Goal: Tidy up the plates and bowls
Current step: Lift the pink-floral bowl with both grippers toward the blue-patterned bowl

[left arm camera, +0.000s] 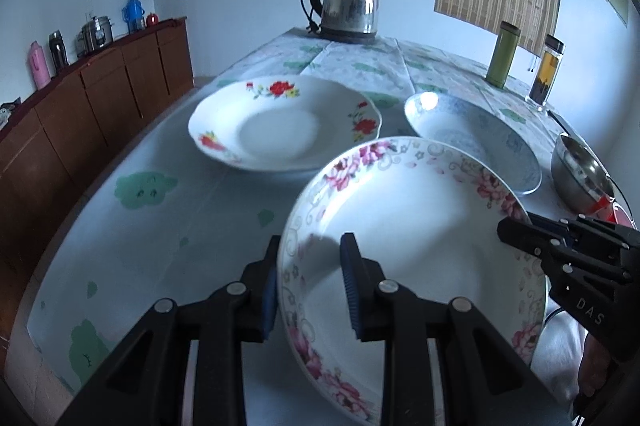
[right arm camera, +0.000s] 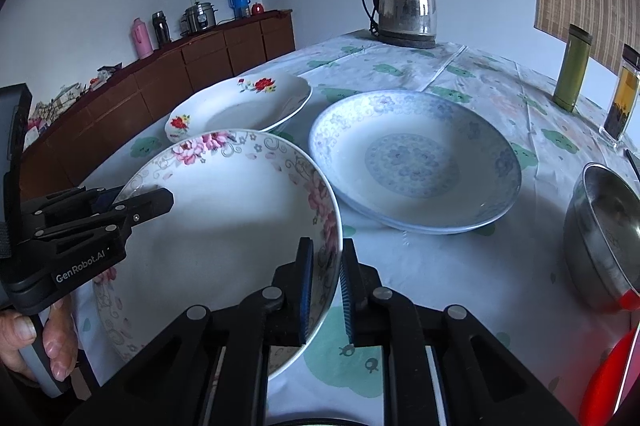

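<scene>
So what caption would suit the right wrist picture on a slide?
Both handheld grippers' fingers clamp the pink-flowered white plate by opposite rims, beside the blue-patterned plate on the table.

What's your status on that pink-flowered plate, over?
Left gripper and right gripper both clamped on pink-flowered plate rim, opposite sides. Blue-patterned plate close beside it.

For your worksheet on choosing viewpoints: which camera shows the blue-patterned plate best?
The right wrist view: the blue-patterned plate shows whole, centre medallion included. In the left wrist view the pink-flowered plate hides its near edge and glare washes its rim.
</scene>
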